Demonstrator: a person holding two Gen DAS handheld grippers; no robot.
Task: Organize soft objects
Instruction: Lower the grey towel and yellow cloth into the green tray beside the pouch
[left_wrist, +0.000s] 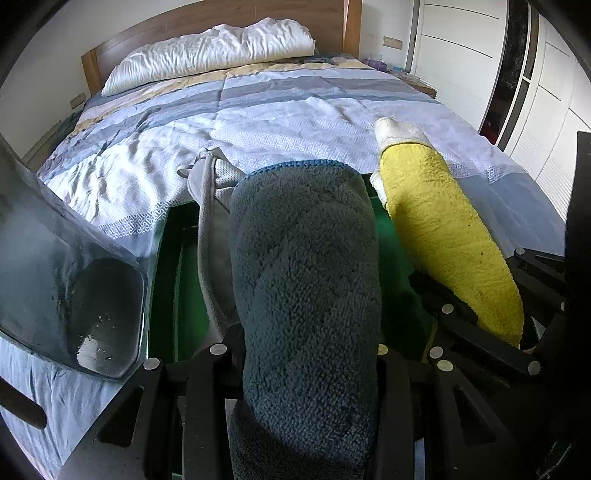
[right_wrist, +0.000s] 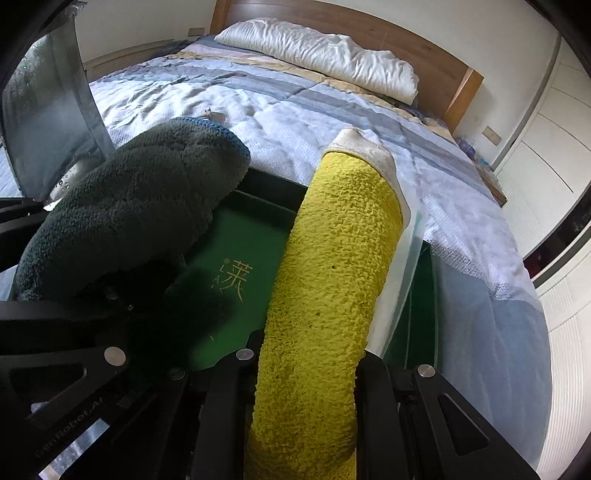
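Dark blue-grey plush towel (left_wrist: 306, 280), rolled into a thick bolster, clamped between the jaws of the left gripper (left_wrist: 310, 354) and projecting forward along them; its far end hangs above the green tray (right_wrist: 236, 254), which sits on the bed (left_wrist: 258, 122) near its foot; a grey cloth (left_wrist: 207, 206) trails beside the roll on its left, its attachment unclear. Yellow terry towel (right_wrist: 332, 277), likewise rolled, with a white cuff (right_wrist: 365, 147) at its tip, is gripped by the jaws of the right gripper (right_wrist: 306, 365), pressed together on its lower end; it lies just beside the blue roll, apart from it, over the tray's right half. Rolling presumably keeps each soft piece compact, so that a narrow grip can carry it whole; the parallel hold suggests side-by-side stowing in the tray. A translucent lid (left_wrist: 74, 291), tilted, stands at the tray's left edge, probably set aside for access; white pillow (left_wrist: 214, 51) and wooden headboard (left_wrist: 221, 18) beyond.
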